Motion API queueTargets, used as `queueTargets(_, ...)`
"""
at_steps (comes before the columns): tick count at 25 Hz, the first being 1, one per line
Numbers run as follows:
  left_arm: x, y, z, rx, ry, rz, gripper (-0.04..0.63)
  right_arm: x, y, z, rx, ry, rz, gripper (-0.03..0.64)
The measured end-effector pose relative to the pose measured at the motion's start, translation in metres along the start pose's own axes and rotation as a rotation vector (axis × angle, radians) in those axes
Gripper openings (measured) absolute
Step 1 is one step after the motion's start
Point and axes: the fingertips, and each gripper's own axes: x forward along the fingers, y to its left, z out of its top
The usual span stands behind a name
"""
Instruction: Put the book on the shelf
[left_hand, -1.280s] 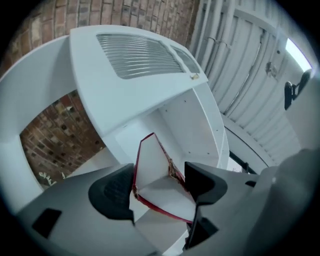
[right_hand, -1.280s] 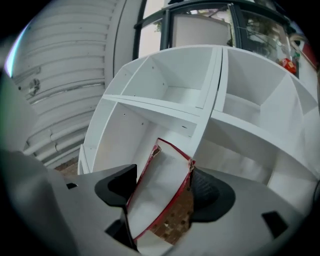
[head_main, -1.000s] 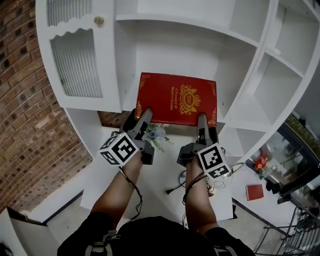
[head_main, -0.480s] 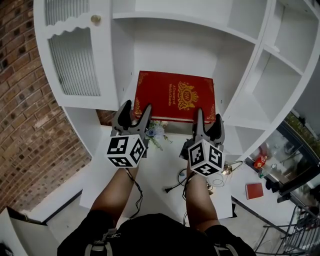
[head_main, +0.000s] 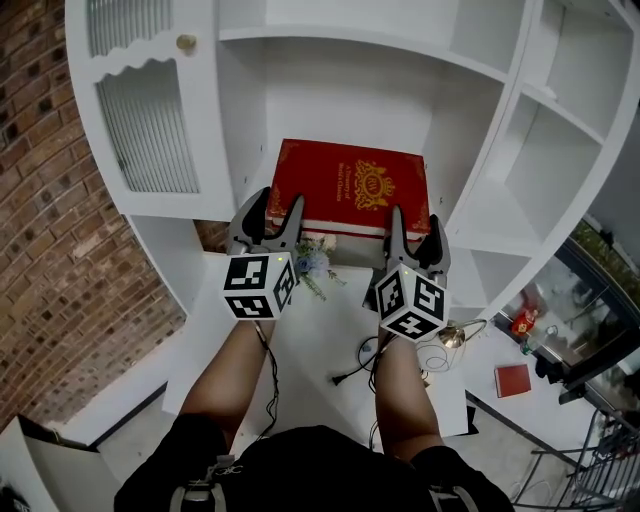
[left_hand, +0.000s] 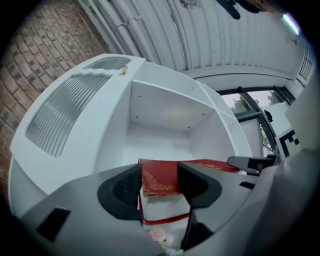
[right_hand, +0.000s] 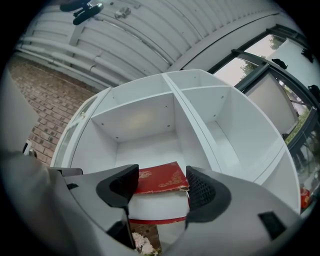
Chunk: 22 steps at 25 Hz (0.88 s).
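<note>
The red book (head_main: 352, 186) with gold ornament lies flat inside the middle compartment of the white shelf unit (head_main: 340, 95), its white page edge facing me. My left gripper (head_main: 276, 203) hovers just in front of the book's near left corner, jaws closing with nothing pressed between the pads. My right gripper (head_main: 416, 220) is at the near right corner, jaws also closing on nothing. In the left gripper view the book (left_hand: 205, 165) shows beyond the left gripper (left_hand: 160, 185). In the right gripper view the book (right_hand: 160, 179) lies past the right gripper (right_hand: 161, 189).
A ribbed cabinet door (head_main: 150, 125) with a round knob (head_main: 186, 43) stands left of the compartment. Open cubbies (head_main: 545, 170) lie to the right. Artificial flowers (head_main: 312, 263) sit below the shelf lip, over a white table (head_main: 330, 340) with a black cable (head_main: 352, 376). Brick wall (head_main: 50, 250) at left.
Both grippers have drawn back from the book's near edge toward me and tipped upward. Their jaws stand narrower, the left one most. The book stays flat on the shelf.
</note>
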Motion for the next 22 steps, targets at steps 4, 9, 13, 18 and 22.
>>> queueTargets(4,0.008,0.003,0.001,-0.029,0.041,-0.005,0.23,0.008,0.0,0.001,0.018,0.03,-0.007,0.311)
queueTargets(9,0.019,0.006,0.0,-0.085,0.084,-0.01,0.23,0.019,-0.002,0.001,0.036,0.088,-0.015,0.313)
queueTargets(13,0.03,0.008,-0.003,-0.113,0.11,-0.012,0.23,0.029,-0.005,-0.003,0.041,0.14,-0.026,0.313)
queueTargets(18,0.035,0.009,-0.005,-0.129,0.125,-0.002,0.23,0.035,-0.006,-0.004,0.051,0.165,-0.026,0.313)
queueTargets(22,0.035,0.009,-0.003,-0.138,0.102,-0.017,0.23,0.037,-0.007,-0.004,0.059,0.175,-0.031,0.313)
